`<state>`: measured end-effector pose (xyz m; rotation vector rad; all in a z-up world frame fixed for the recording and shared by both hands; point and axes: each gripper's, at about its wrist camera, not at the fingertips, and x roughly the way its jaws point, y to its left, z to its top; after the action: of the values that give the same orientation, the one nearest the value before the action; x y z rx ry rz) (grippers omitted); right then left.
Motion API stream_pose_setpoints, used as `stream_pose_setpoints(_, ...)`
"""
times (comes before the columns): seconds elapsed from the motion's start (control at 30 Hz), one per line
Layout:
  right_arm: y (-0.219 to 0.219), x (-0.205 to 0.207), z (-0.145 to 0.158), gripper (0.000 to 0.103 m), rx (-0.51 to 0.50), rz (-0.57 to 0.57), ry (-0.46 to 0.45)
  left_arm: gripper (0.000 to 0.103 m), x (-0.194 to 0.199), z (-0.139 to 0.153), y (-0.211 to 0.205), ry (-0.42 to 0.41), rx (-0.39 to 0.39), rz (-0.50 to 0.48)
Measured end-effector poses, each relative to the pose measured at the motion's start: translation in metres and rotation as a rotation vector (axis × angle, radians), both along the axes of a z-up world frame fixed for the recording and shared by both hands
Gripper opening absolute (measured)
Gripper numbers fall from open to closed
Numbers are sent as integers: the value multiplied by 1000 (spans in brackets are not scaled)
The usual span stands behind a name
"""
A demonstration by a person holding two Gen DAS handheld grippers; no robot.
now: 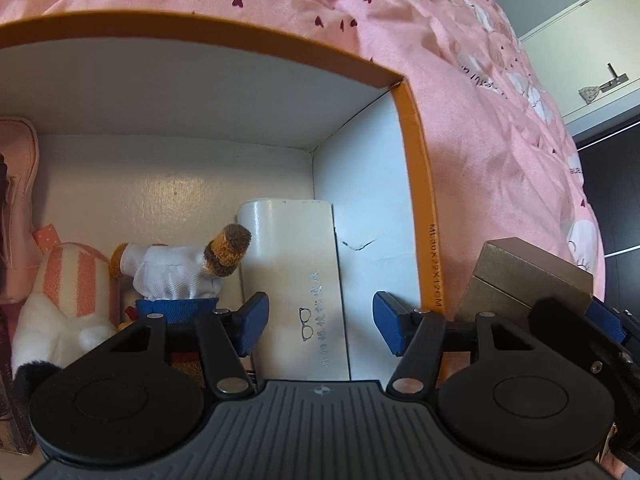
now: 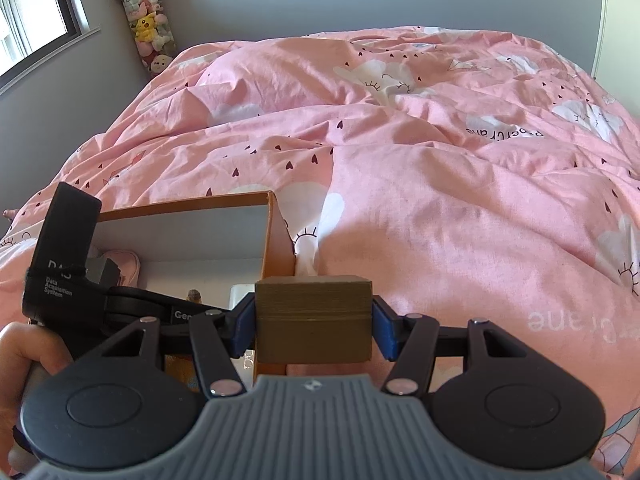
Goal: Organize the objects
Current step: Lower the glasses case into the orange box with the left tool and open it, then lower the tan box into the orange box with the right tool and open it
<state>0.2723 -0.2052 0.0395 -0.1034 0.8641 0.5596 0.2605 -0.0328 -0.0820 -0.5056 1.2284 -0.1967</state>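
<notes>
Inside the orange-rimmed storage box [image 1: 416, 184], at its far left wall, a pink pouch [image 1: 20, 184] stands on edge. Next to it lies a plush toy with pink and white stripes [image 1: 68, 300], and just right of that a small doll in a white shirt [image 1: 172, 276] with a brown and orange striped limb sticking up. Against the right inner wall lies a white glasses case [image 1: 296, 280], long side running away from me, a small spectacles mark printed on it.

My left gripper [image 1: 320, 326] hangs over that case with jaws standing wide and nothing between the blue pads; the case shows in the gap below, untouched as far as I can tell.

Right of the box wall, outside it and above the pink bedcover [image 2: 460, 200], my right gripper [image 2: 314, 326] holds a small brown lidded box [image 2: 314, 316], pads pressed on its left and right faces. The brown box sits level, its near left corner over the storage box's right rim. My left hand [image 2: 18, 354] shows at the edge of the right-wrist view, wrapped round the other tool's handle.
</notes>
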Motion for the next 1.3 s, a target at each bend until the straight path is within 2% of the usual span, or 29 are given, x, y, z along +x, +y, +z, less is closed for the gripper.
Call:
stream_pose_setpoints(0.07, 2, -2, 8, 61, 13, 13, -11, 68, -4, 14, 6, -46, 8, -2)
stream_pose_setpoints(0.27, 26, 0, 27, 61, 83, 92, -2, 68, -9, 52, 31, -179, 98, 23)
stream_pose_setpoints(0.4, 56, 4, 26, 60, 83, 139, 14, 65, -9, 66, 45, -239, 203, 53)
stream_pose_setpoints(0.53, 87, 13, 16, 60, 48, 168, 32, 65, -14, 71, 60, -266, 289, 60)
stream_pose_setpoints(0.73, 130, 32, -11, 60, -66, 140, 54, 65, -20, 65, 71, -290, 356, 45)
stream_pose_setpoints(1.07, 171, 48, -48, 60, -236, 94, 53, 65, -20, 60, 93, -309, 333, 59)
stream_pose_setpoints(1.3, 185, 55, -67, 61, -339, 41, 38, 65, -19, 58, 102, -308, 313, 69)
